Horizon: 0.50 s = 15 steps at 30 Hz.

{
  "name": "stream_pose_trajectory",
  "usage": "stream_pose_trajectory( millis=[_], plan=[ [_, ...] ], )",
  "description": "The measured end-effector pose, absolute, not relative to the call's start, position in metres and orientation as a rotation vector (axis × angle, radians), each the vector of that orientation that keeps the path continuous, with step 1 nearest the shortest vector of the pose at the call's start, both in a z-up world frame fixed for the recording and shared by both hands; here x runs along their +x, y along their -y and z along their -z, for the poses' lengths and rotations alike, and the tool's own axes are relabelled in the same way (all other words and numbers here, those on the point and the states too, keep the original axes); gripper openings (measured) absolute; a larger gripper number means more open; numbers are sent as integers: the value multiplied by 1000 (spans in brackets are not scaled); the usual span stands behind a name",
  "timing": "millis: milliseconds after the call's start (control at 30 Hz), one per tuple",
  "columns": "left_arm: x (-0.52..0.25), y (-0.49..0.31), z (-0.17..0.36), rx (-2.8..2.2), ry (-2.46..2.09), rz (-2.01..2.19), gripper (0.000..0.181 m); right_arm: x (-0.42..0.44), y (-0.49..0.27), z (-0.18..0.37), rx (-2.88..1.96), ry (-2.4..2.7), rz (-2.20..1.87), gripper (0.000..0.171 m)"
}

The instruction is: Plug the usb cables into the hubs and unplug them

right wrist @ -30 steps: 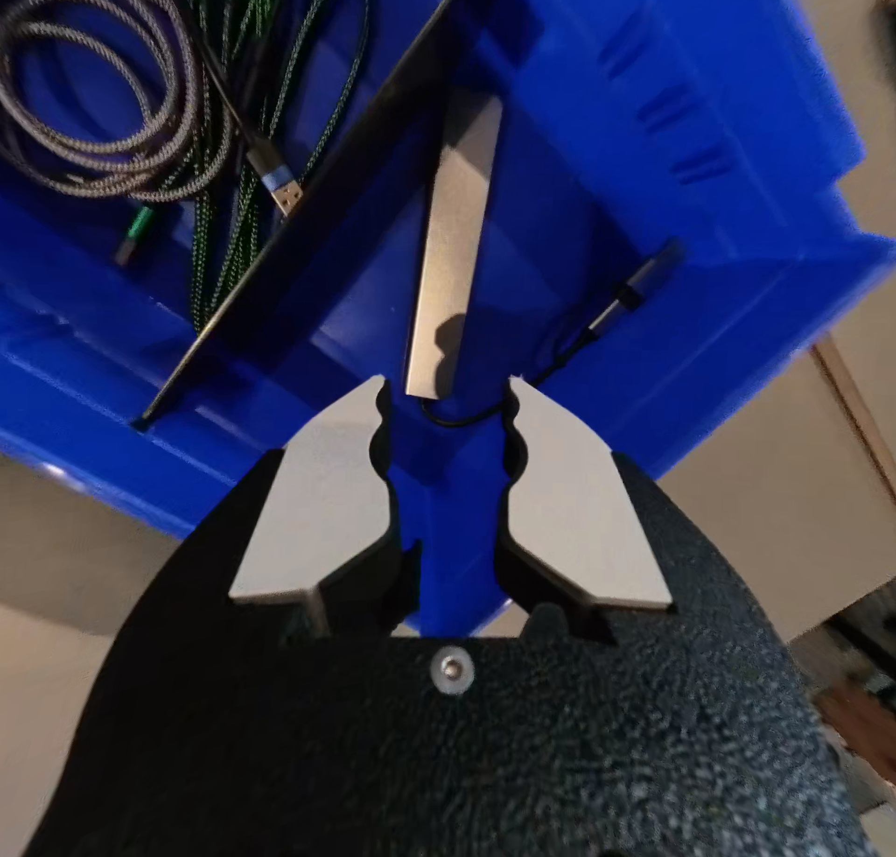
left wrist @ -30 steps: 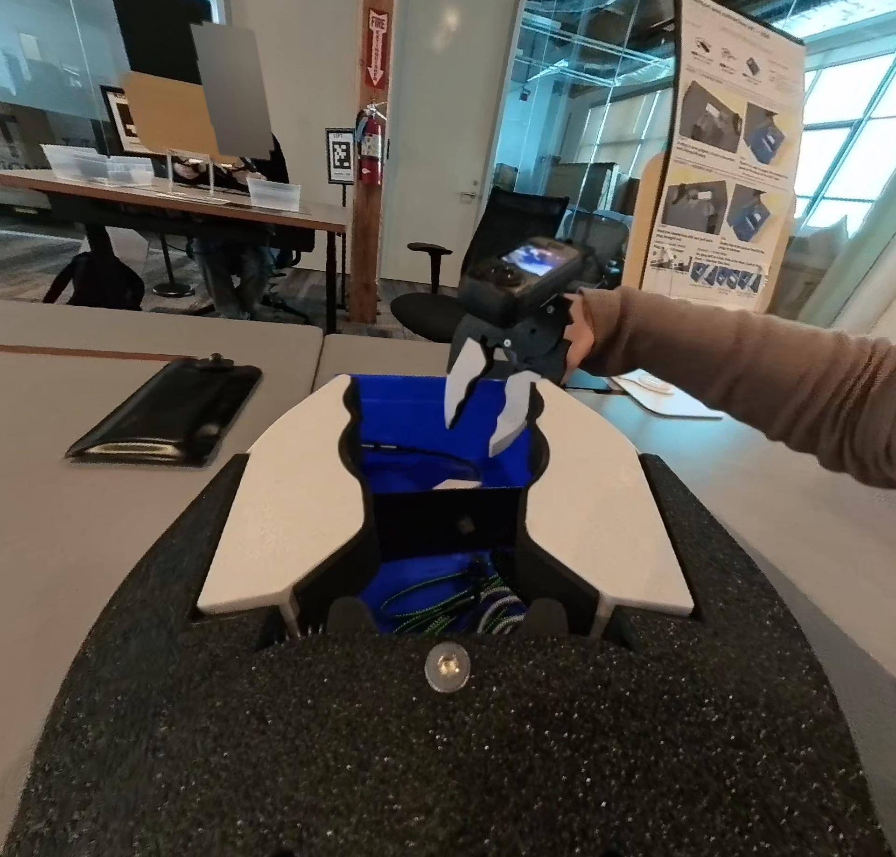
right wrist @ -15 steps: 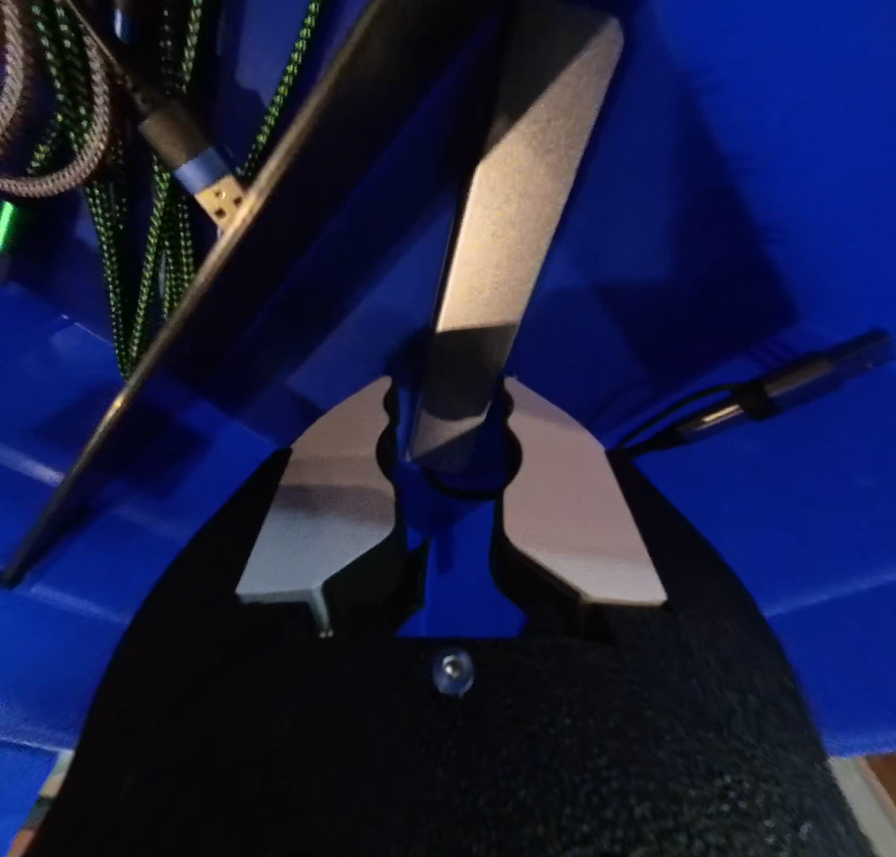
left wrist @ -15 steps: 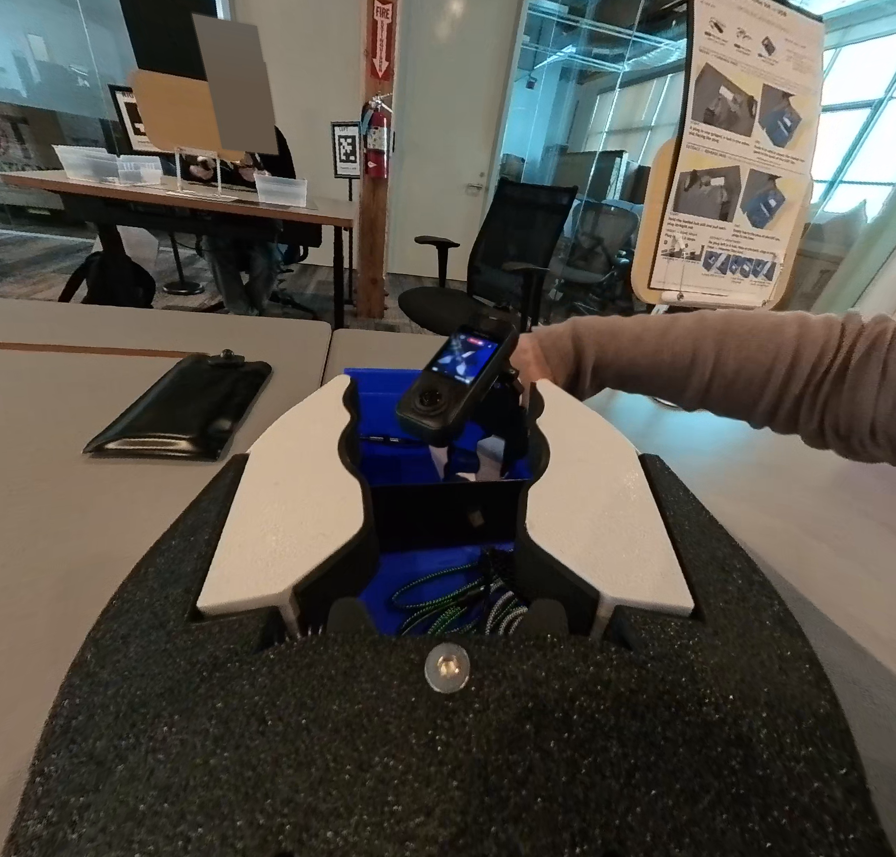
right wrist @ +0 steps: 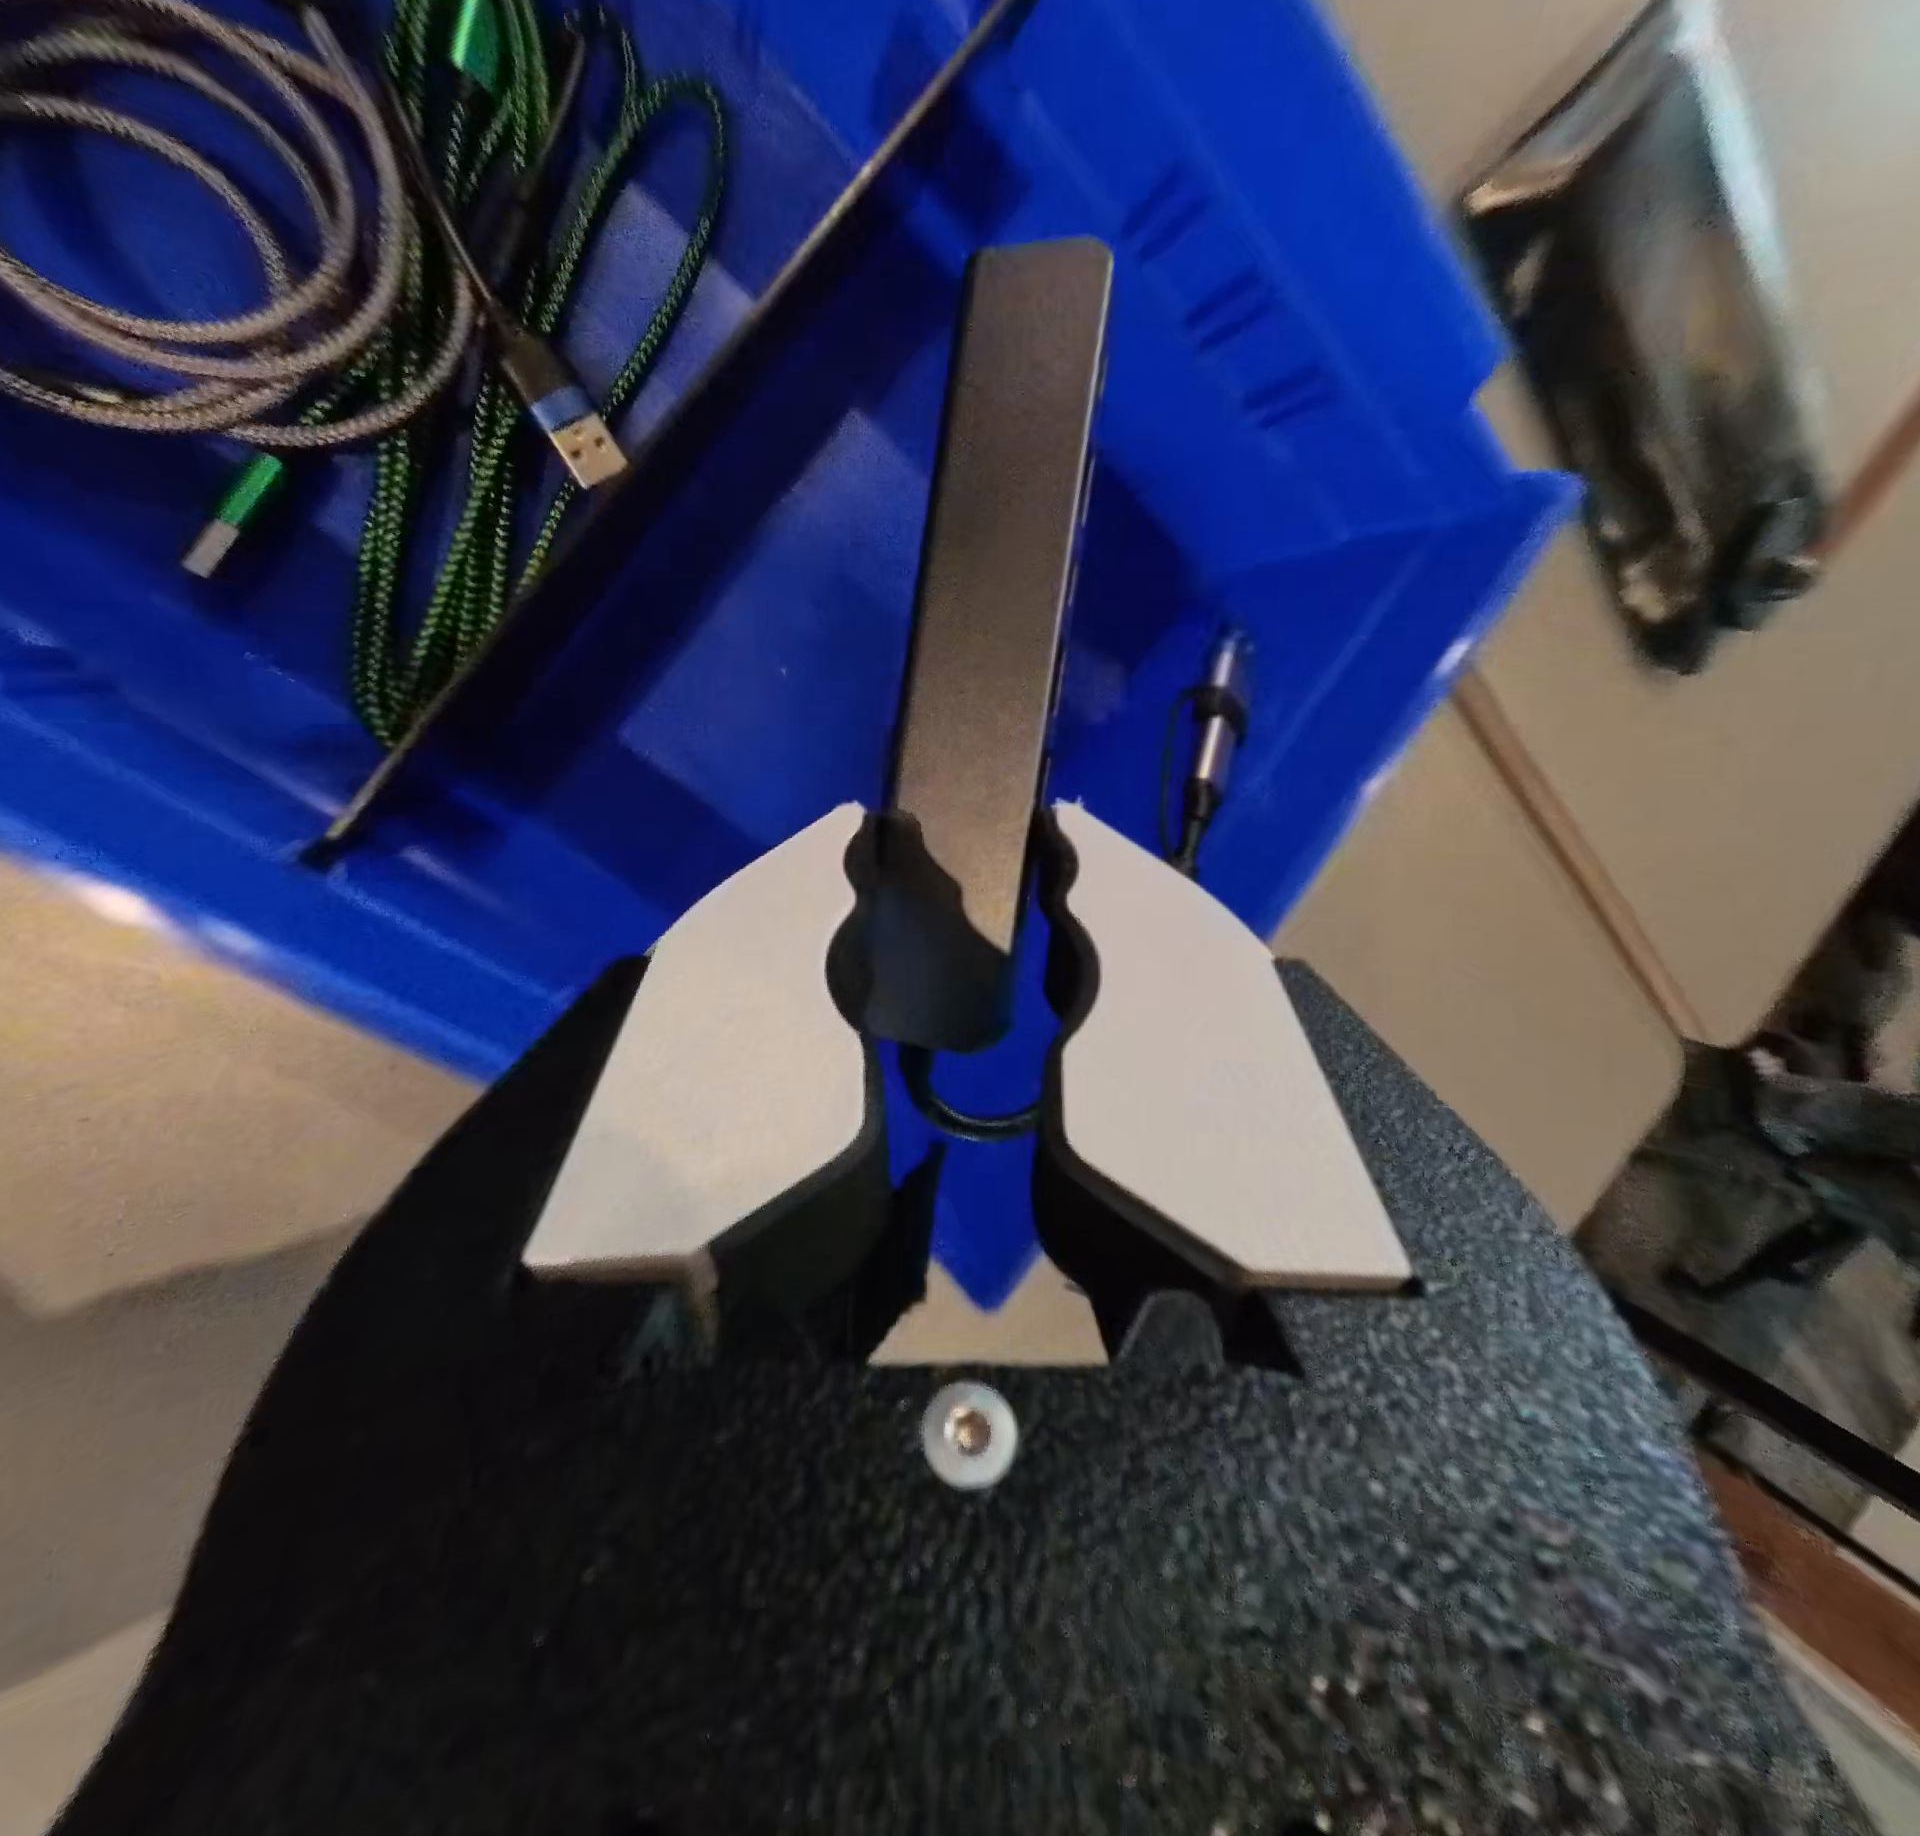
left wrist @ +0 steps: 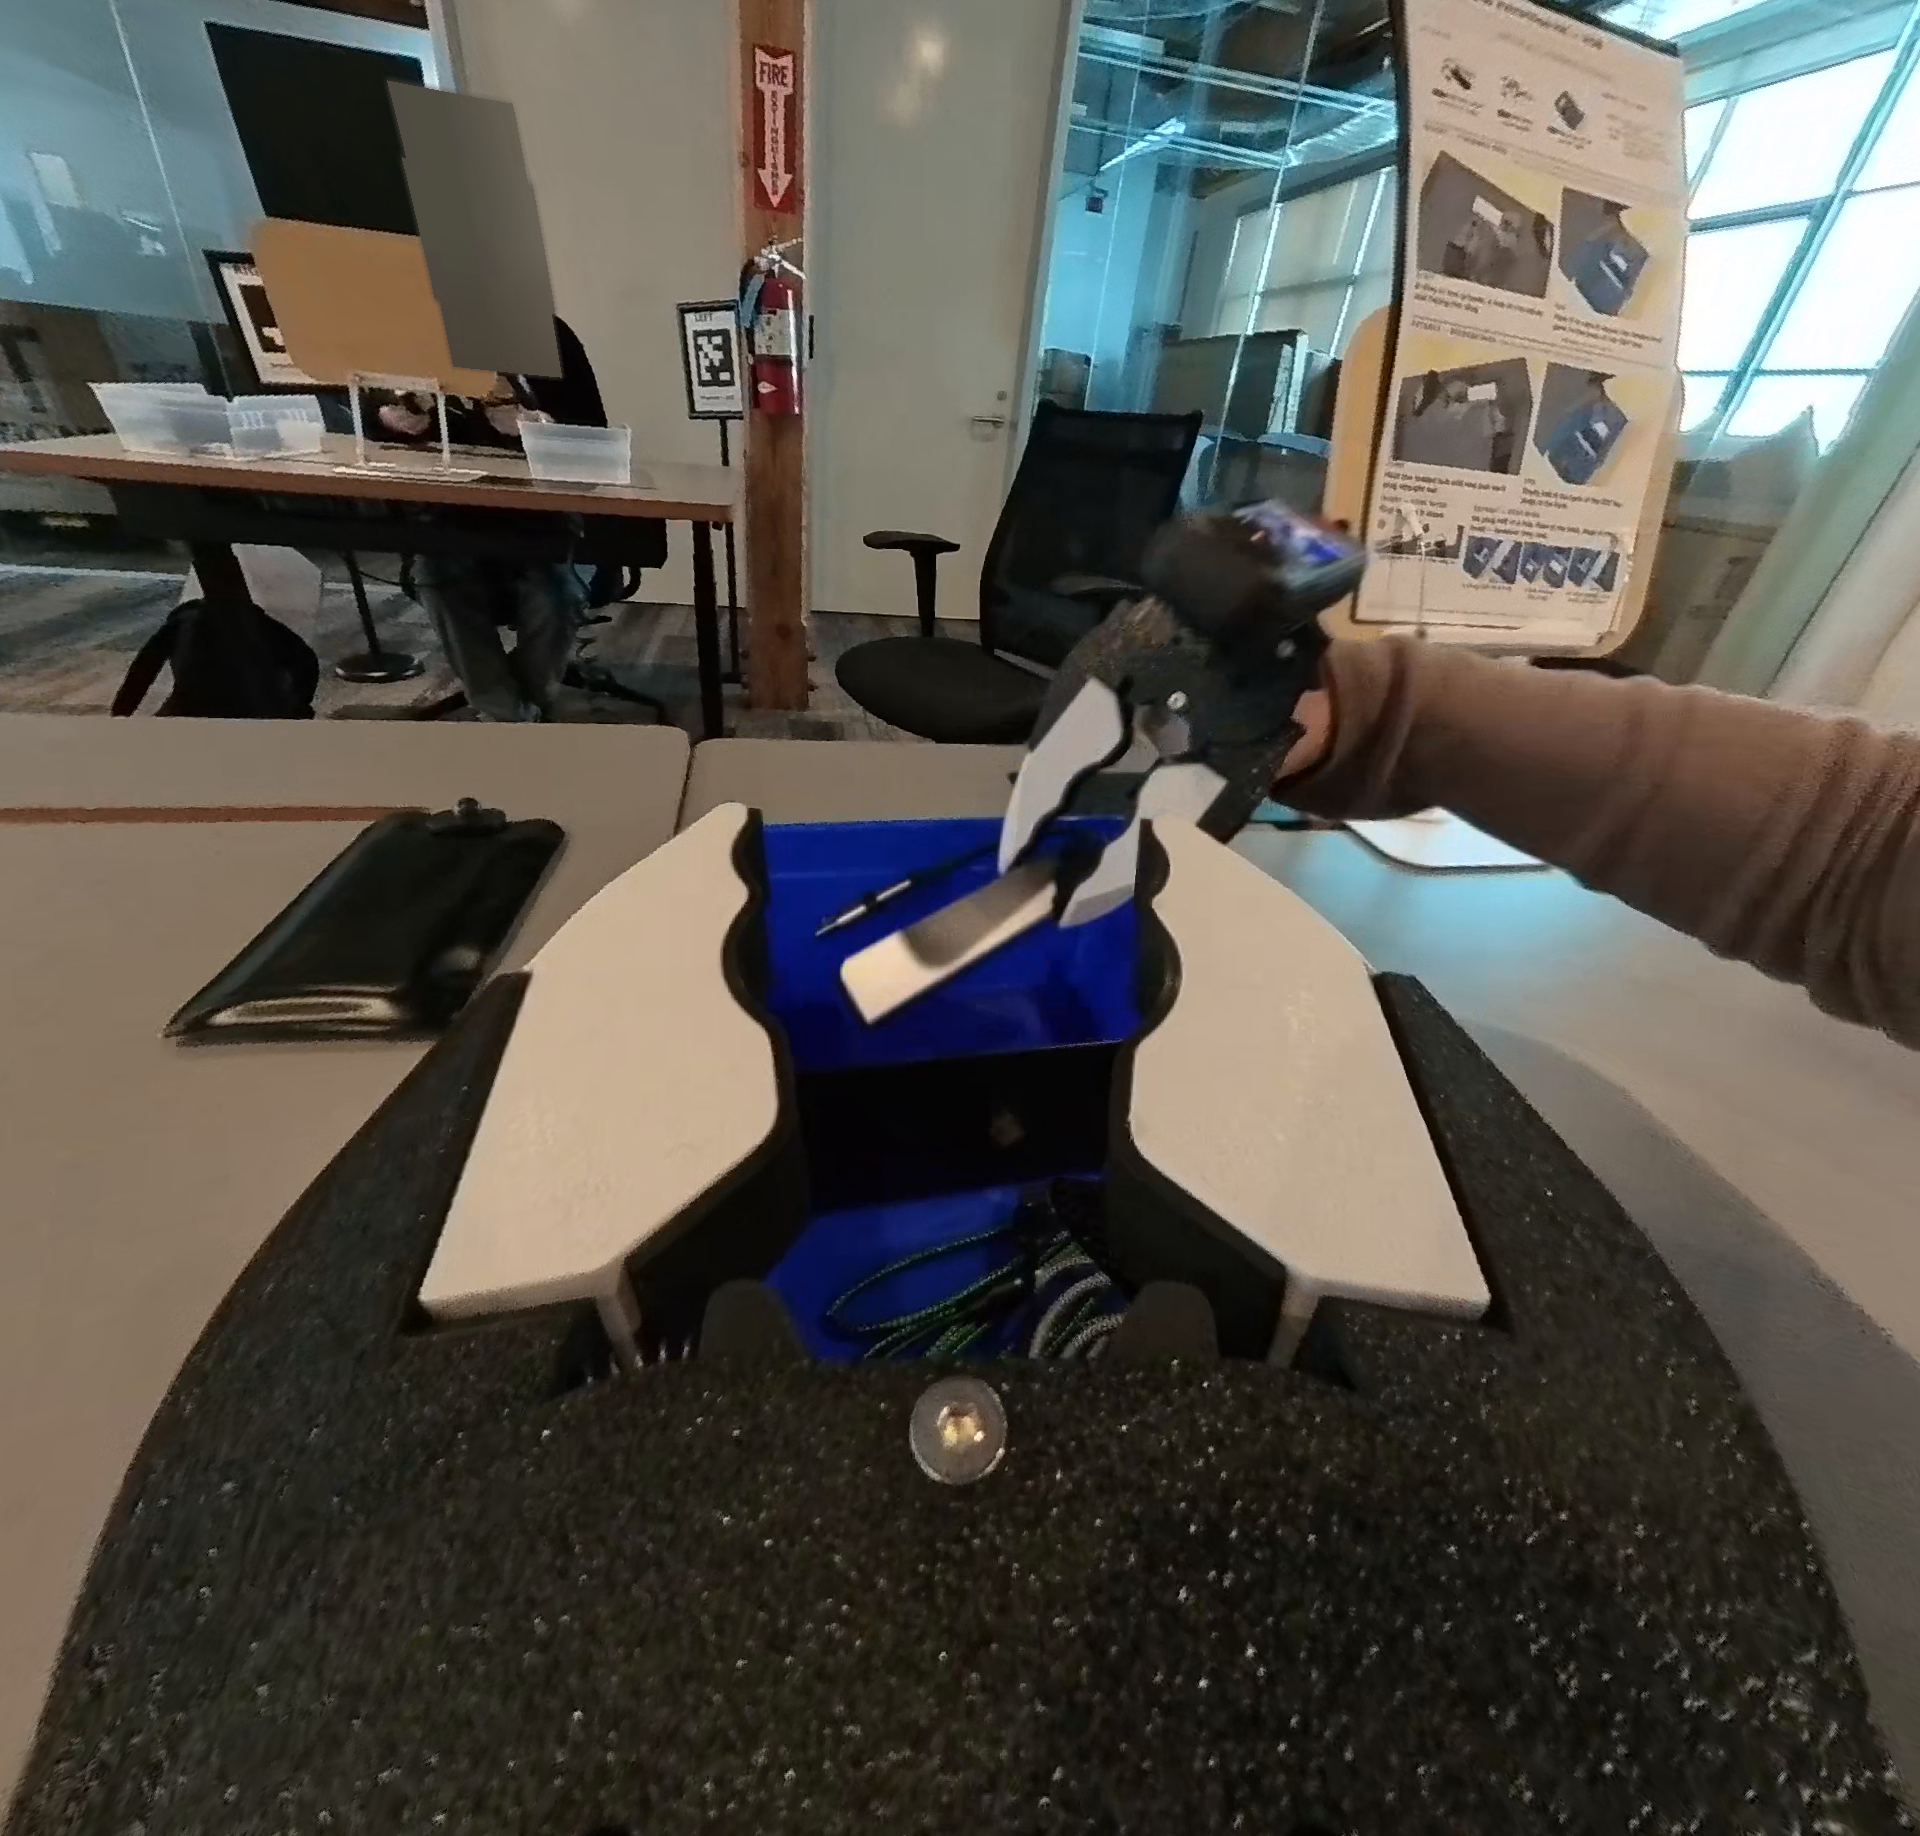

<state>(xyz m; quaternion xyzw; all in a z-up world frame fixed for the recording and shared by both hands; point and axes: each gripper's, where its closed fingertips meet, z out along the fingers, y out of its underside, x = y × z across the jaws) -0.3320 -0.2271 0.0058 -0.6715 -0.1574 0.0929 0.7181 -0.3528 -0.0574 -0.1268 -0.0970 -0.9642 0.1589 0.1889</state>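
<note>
Right tool (right wrist: 956, 851) has lifted the hub (right wrist: 997, 581) above grey table (left wrist: 156, 955) (office).

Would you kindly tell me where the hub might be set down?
Bare table lies between the black pouch and blue bin; the bin's hub compartment is nearly bare. The braided cables crowd the other.
</note>
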Motion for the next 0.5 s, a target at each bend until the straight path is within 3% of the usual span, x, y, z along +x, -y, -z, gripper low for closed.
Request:
stream_pose_trajectory(
  millis=[333,500],
  plan=[
    [-281,183,-23,-1518,152,-180,69,-278,40,20,-260,2243,-728,28],
    [-234,145,-33,-1517,31,-109,68,-211,31,-24,-371,2097,-1070,28]
  ],
)
